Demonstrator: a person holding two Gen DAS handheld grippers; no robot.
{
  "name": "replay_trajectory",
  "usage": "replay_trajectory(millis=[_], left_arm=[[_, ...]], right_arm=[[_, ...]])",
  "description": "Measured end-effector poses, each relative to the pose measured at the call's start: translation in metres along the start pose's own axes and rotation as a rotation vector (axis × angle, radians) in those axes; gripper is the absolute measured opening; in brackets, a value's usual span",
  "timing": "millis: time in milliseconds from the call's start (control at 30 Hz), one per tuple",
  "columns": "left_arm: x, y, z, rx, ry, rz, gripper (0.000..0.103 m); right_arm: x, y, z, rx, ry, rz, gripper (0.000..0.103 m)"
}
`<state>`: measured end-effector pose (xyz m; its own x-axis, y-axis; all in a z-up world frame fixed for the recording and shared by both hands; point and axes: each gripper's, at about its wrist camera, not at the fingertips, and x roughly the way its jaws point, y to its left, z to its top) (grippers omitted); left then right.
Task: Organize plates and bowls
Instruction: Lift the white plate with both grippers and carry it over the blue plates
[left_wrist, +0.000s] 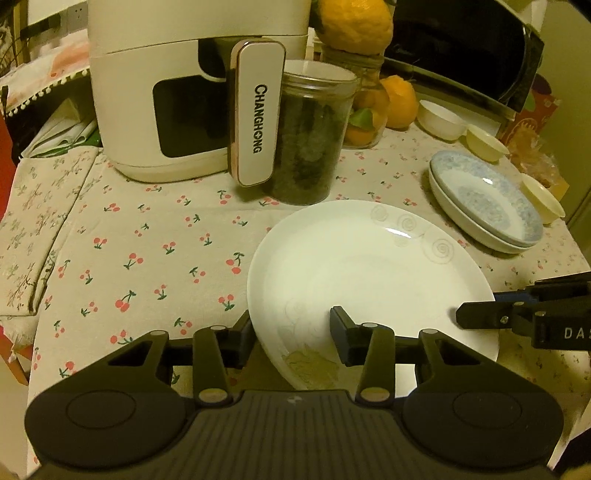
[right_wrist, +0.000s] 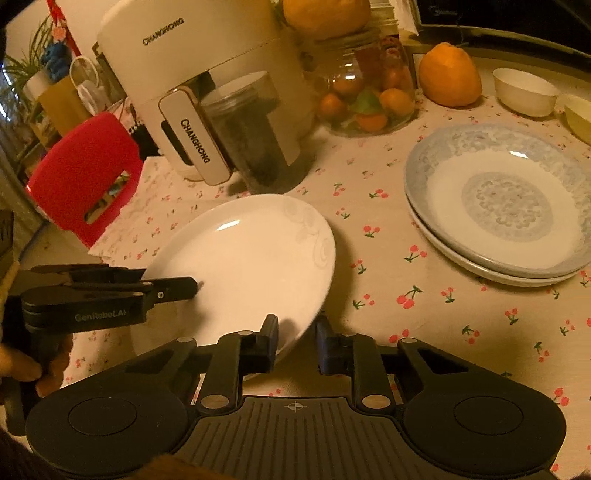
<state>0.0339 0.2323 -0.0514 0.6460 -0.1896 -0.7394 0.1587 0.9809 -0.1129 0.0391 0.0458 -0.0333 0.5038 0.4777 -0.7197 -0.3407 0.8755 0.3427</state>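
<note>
The tabletop (left_wrist: 155, 258) is covered by a cloth with small red cherries. Just ahead of the left claw (left_wrist: 291, 332), a big white plate (left_wrist: 369, 273) is seen. Further ahead, a cream machine (left_wrist: 177, 110) and a dark jar (left_wrist: 310, 147) are stood side by side. Off to the right, two blue plates (right_wrist: 506, 206) are stacked, with an orange (right_wrist: 448, 75) and small bowls (right_wrist: 524, 92) placed behind them.
</note>
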Motion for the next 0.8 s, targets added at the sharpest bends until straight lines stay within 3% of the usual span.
replay_trajectory(millis=[800], left_arm=[[-0.008, -0.045, 0.033, 0.033, -0.112, -0.045, 0.04]], right_arm=[[-0.047, -0.041, 0.025, 0.088, -0.109, -0.009, 0.021]])
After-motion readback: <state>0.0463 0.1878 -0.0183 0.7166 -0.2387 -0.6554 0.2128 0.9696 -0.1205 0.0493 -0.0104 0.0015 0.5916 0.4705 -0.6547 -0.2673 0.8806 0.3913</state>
